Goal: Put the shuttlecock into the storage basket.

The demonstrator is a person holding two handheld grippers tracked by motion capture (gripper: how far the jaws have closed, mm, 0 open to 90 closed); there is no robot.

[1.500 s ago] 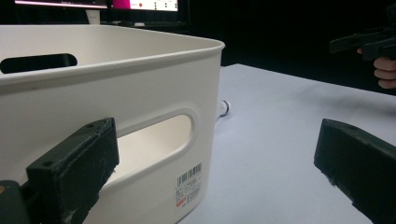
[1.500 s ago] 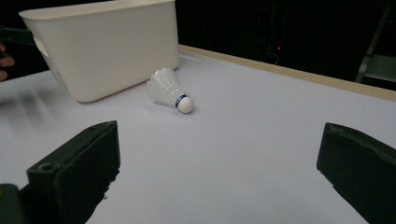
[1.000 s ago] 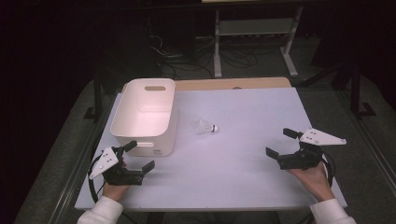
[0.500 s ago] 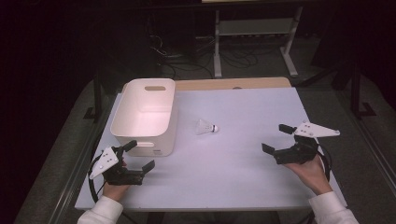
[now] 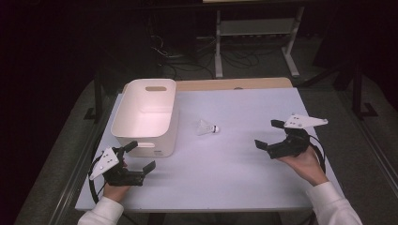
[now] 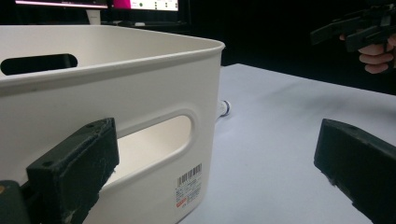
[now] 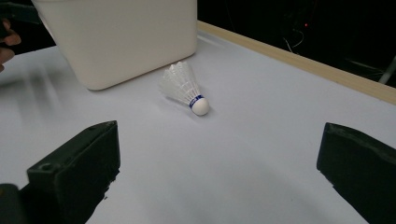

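Note:
A white shuttlecock (image 5: 207,127) lies on its side at the middle of the white table (image 5: 234,178), cork to the right. A white plastic bin (image 5: 145,112) with handle slots stands just left of it. My right gripper (image 5: 268,133) is open, held low to the right of the shuttlecock and facing it; in the right gripper view the shuttlecock (image 7: 184,88) lies ahead between the wide-apart jaws. My left gripper (image 5: 141,155) is open at the bin's near right corner. In the left gripper view the bin (image 6: 140,93) is close, and the shuttlecock's cork (image 6: 225,107) peeks out behind it.
A wooden strip (image 5: 234,84) runs along the table's far edge. Beyond it, in the dark, are a metal stand (image 5: 253,33) and floor cables. The inside of the bin looks bare. The other hand's gripper (image 6: 355,30) shows far off in the left gripper view.
My right gripper has moved left and a little forward, closer to the shuttlecock. The left gripper, the bin and the shuttlecock have stayed put.

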